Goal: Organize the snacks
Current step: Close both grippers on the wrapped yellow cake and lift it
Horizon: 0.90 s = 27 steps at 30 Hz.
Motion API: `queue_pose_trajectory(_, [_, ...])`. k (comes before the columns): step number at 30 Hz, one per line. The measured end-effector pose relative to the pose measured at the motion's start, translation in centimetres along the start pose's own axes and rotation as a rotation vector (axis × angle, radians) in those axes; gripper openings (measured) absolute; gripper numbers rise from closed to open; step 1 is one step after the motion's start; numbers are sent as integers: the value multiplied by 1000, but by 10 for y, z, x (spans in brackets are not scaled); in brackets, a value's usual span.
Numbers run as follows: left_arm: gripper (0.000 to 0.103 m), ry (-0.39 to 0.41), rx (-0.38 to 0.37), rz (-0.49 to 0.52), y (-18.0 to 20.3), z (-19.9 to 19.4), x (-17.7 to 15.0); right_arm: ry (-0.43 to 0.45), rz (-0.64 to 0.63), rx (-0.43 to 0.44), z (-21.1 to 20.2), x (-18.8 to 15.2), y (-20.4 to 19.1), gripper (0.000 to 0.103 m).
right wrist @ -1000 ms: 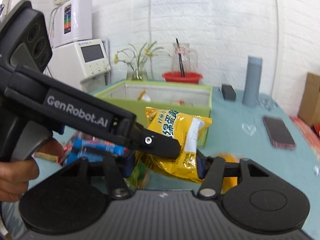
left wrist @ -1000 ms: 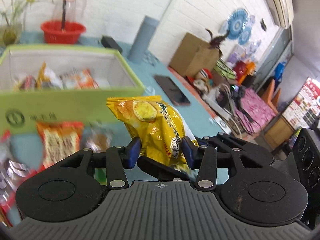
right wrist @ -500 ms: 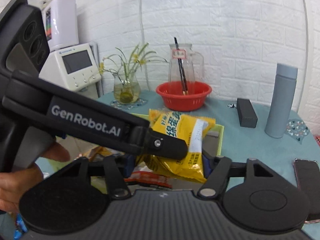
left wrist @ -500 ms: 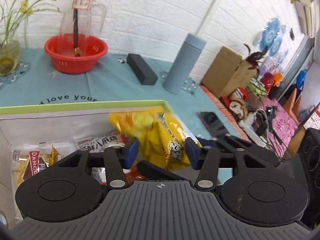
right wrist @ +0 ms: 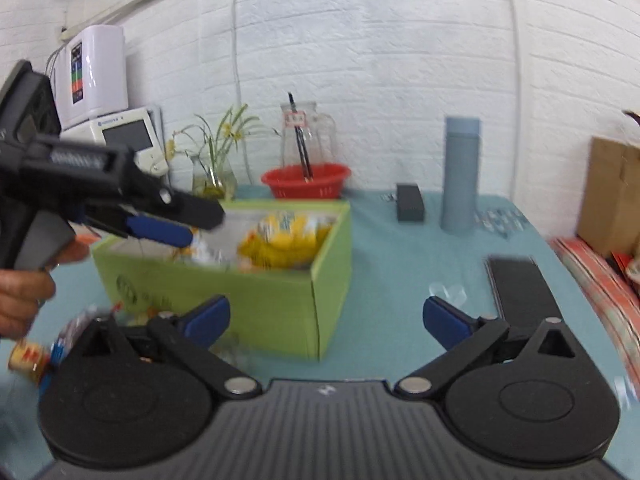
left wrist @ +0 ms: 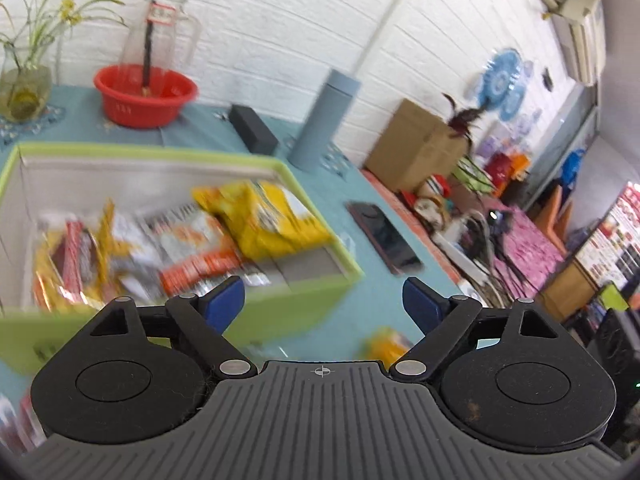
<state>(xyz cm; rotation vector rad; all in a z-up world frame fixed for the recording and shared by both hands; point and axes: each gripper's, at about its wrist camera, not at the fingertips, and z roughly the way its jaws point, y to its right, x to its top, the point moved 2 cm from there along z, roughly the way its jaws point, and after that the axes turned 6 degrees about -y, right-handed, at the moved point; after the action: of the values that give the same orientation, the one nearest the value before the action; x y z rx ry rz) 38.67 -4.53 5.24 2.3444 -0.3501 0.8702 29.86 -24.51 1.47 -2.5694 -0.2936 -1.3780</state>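
Both grippers, left gripper (left wrist: 323, 306) and right gripper (right wrist: 326, 319), have just been opening and now gape wide with nothing between them. The yellow snack bag (left wrist: 267, 218) lies in the green box (left wrist: 308, 292), well beyond the fingertips.

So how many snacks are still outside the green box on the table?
3 at least, all blurred: an orange-yellow pack right of the box, a red-and-yellow snack and a blue-and-white wrapper at its left. The tools may hide more.
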Motion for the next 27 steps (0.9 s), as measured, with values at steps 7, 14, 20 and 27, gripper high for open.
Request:
queue_pose_trajectory(7, [76, -148, -53, 33, 47, 31, -53, -65, 79, -28, -41, -67, -6, 102])
queue_pose_trajectory(14, [75, -220, -65, -17, 64, 73, -44, -83, 51, -44, -29, -62, 10, 102])
queue_pose_trajectory(20, [75, -281, -45, -36, 69, 112, -36, -151, 78, 16, 9, -55, 29, 102])
queue_pose_trajectory(27, [47, -337, -36, -26, 67, 137, -44, -195, 71, 55, 34, -52, 26, 102])
